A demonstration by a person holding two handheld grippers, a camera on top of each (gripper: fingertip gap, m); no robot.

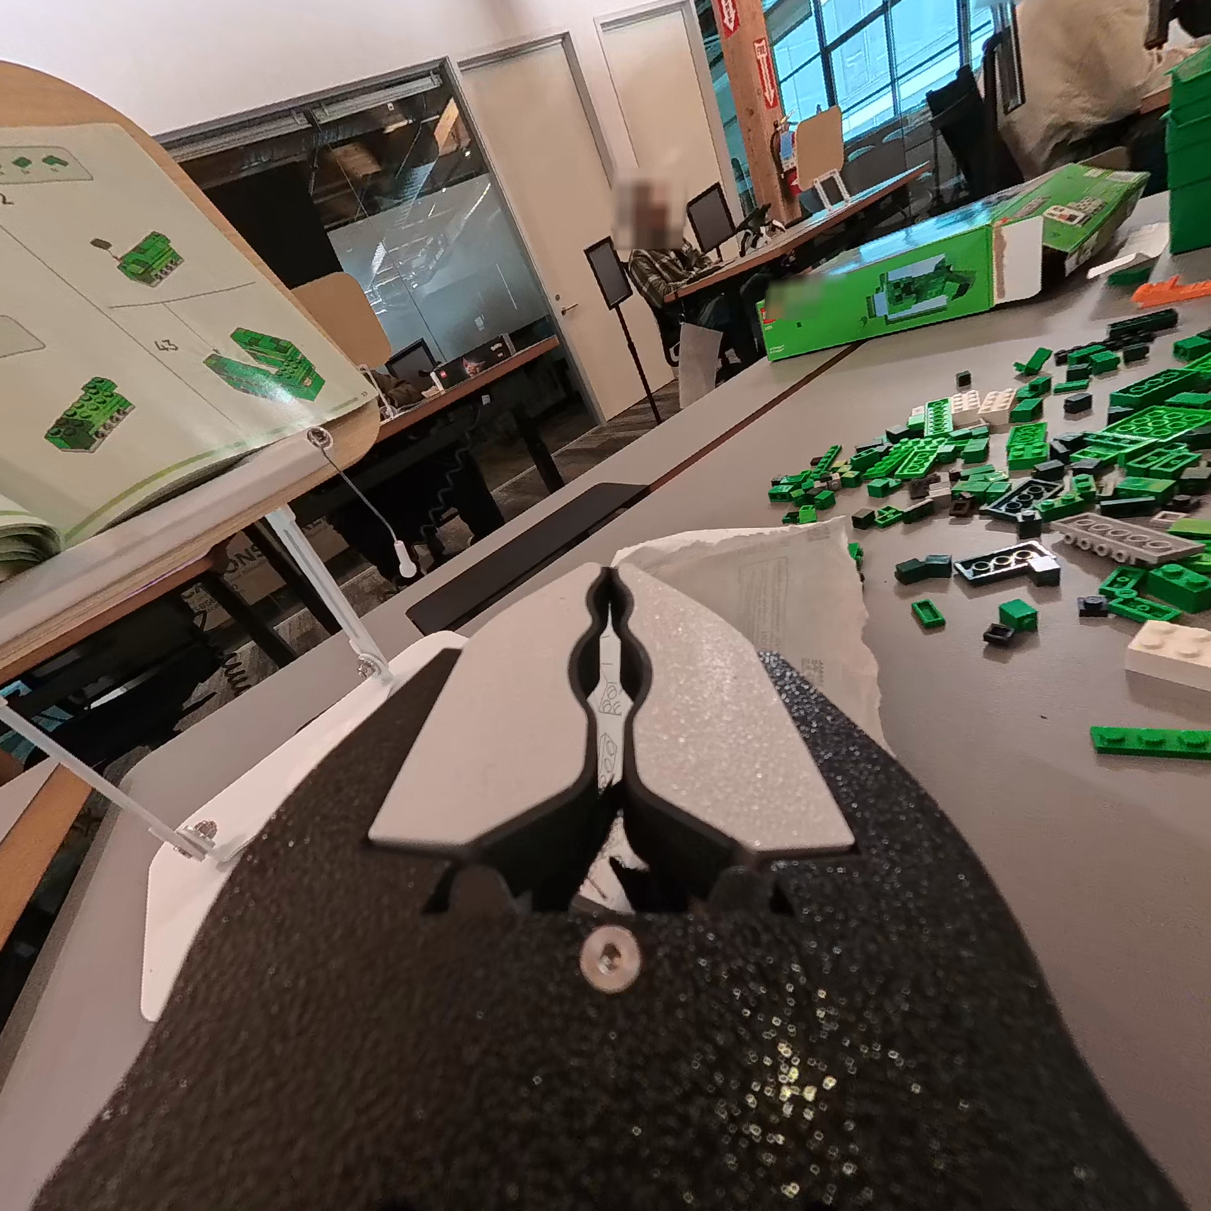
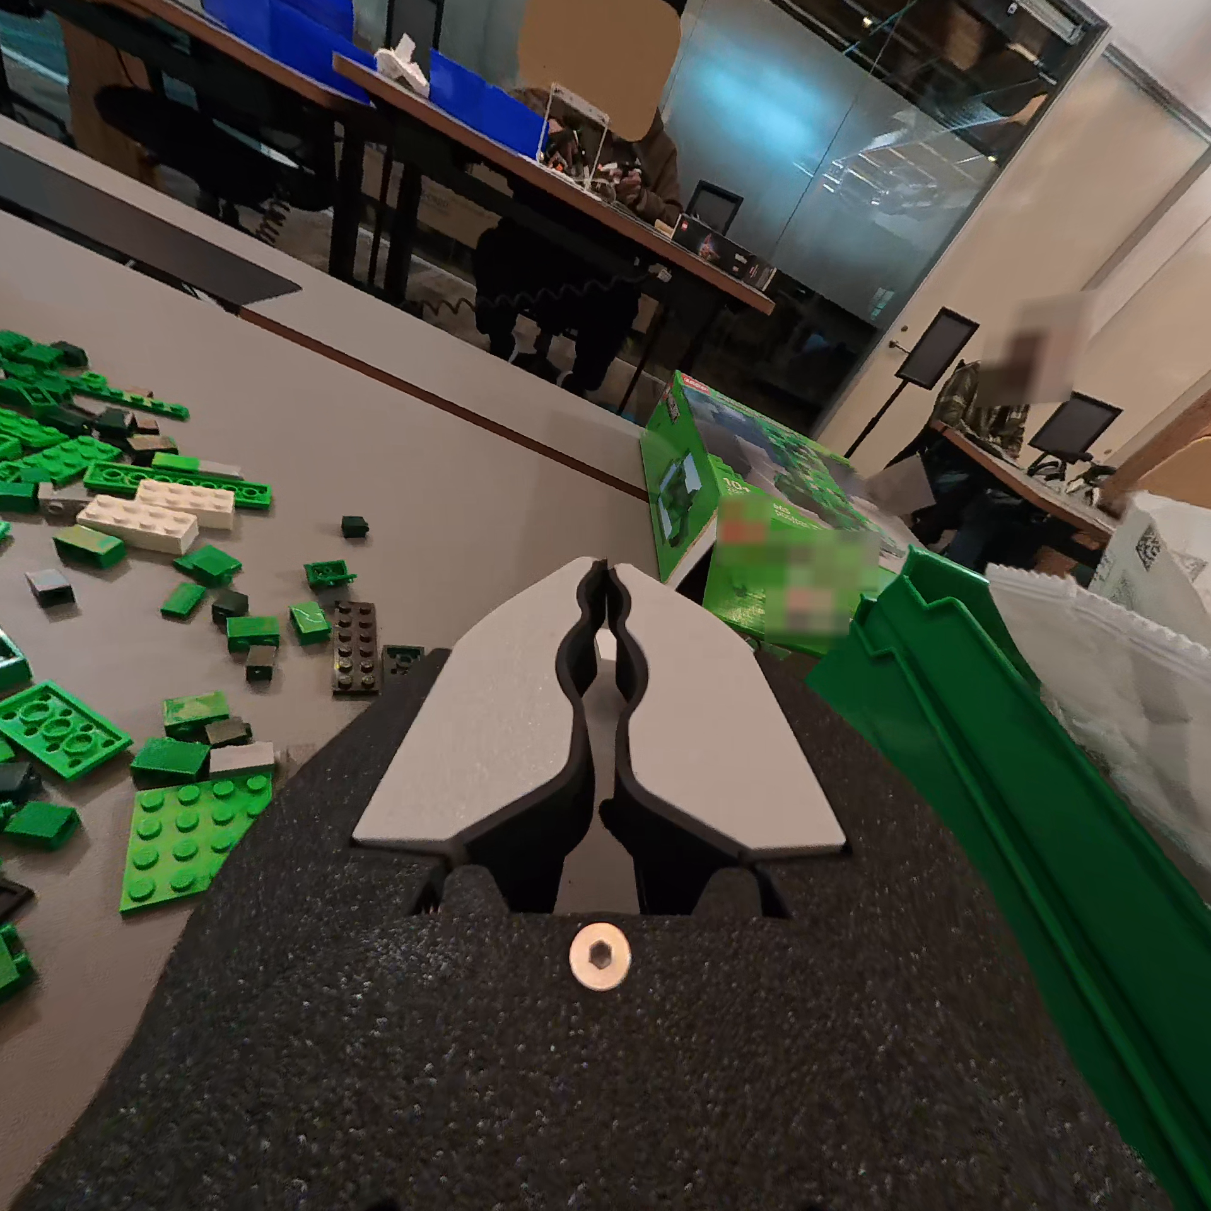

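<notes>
The left gripper (image 1: 611, 576) is closed, nothing held, above a torn white paper bag (image 1: 773, 590). The right gripper (image 2: 604, 565) is likewise closed and empty, beside green bins (image 2: 983, 753). Bare grey table (image 2: 426, 459) is seen between scattered bricks (image 2: 164, 518) and the far edge.
</notes>
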